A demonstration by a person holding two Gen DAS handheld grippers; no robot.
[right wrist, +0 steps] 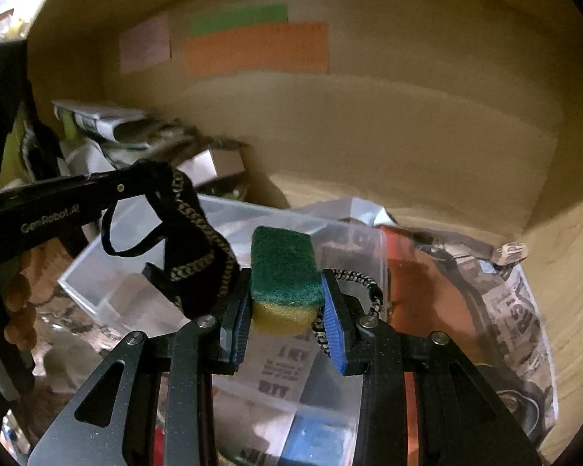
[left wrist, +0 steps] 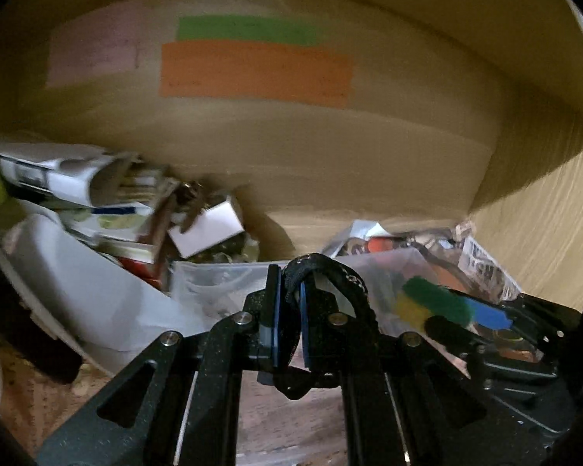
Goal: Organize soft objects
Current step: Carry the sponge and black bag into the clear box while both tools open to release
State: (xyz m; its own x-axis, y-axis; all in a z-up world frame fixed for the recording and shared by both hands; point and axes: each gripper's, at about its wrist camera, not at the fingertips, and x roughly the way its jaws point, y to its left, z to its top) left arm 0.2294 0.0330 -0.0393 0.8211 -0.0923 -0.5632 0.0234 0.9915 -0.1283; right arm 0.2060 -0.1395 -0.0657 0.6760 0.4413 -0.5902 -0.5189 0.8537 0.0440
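My left gripper (left wrist: 289, 283) is shut on a black woven strap (left wrist: 342, 275) with a light braided edge. In the right wrist view the strap (right wrist: 198, 256) hangs from the left gripper (right wrist: 151, 171) over a clear plastic bin (right wrist: 144, 272). My right gripper (right wrist: 285, 303) is shut on a sponge (right wrist: 283, 272) with a green scouring top and yellow body, held above the same bin. The sponge (left wrist: 435, 303) also shows at the right of the left wrist view, between the right gripper's blue pads.
A tall cardboard box wall (right wrist: 369, 116) with orange, green and pink labels (right wrist: 256, 46) stands behind. White boxes and paper packets (left wrist: 97, 182) pile at the left. A printed plastic bag (right wrist: 517, 310) lies at the right. Wooden surface (left wrist: 283, 419) is below.
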